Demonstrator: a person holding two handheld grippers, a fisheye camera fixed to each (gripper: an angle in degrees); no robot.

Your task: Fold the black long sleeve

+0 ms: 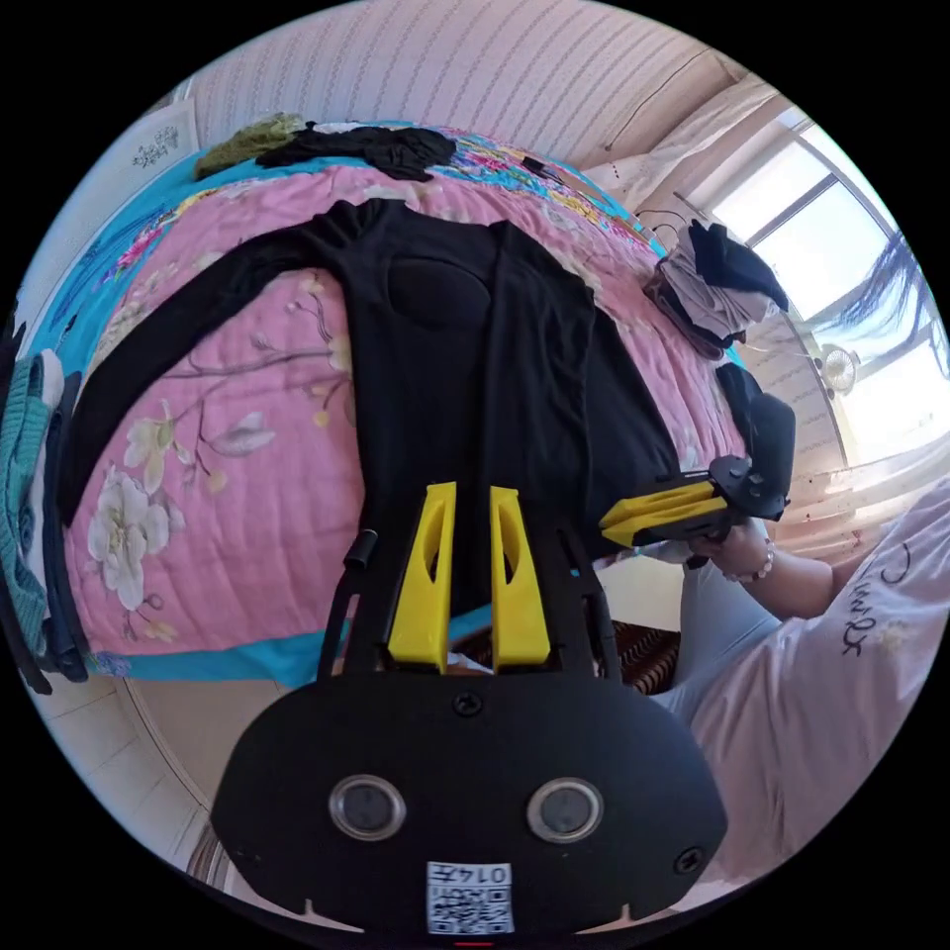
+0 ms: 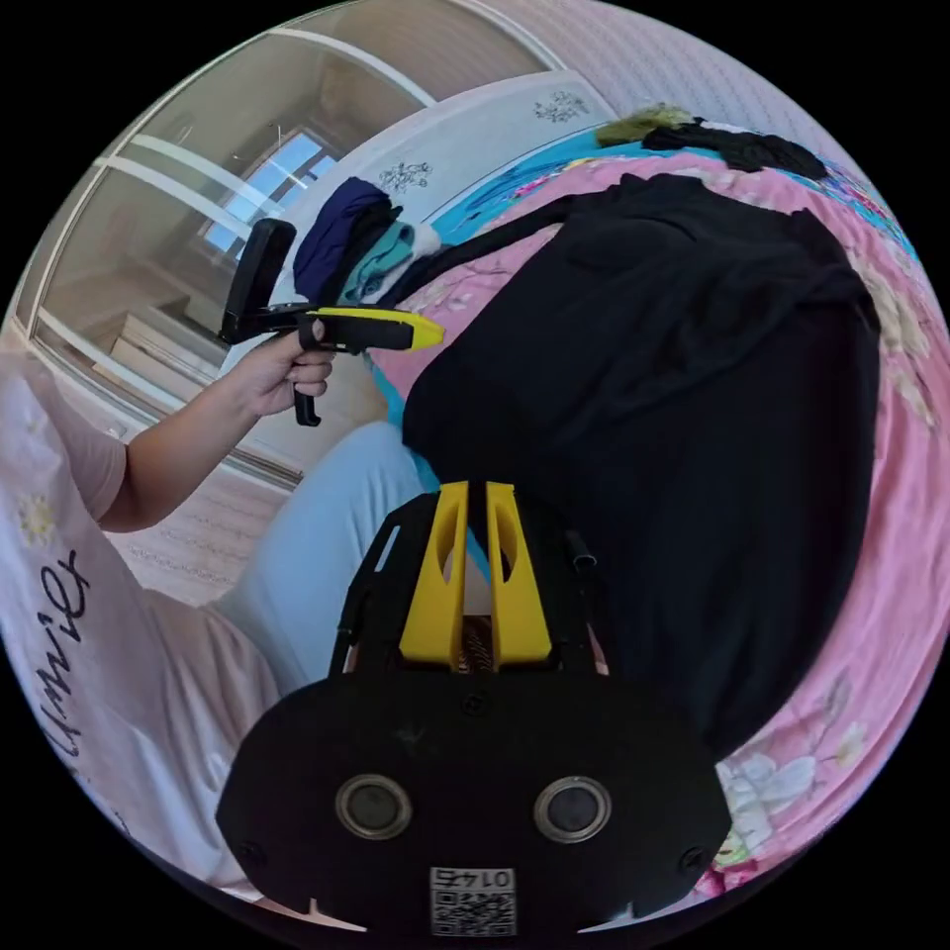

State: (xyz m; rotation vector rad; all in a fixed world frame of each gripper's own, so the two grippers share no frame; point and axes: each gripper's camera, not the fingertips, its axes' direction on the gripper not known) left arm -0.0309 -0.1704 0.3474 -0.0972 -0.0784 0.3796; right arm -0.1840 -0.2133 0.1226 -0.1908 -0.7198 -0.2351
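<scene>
The black long sleeve [image 1: 465, 376] lies flat on the pink flowered bedspread [image 1: 247, 495], hem toward me. One sleeve [image 1: 168, 346] stretches out to the left; the other is folded in over the body. My left gripper [image 1: 473, 492] hovers over the hem, jaws almost together with nothing between them. A hand holds my right gripper [image 1: 633, 518] at the hem's right corner, jaws together. From the right gripper view, the garment [image 2: 693, 416] spreads to the right of my right gripper [image 2: 476, 485], and the left gripper [image 2: 416, 332] hangs in the air off the bed, shut.
Dark and green clothes [image 1: 346, 143] are piled at the bed's far end. A grey and black stack [image 1: 717, 282] sits at the right edge, teal clothes [image 1: 25, 465] at the left. The person's leg [image 2: 327, 534] and white shirt [image 1: 841, 673] are close by the bed's near edge.
</scene>
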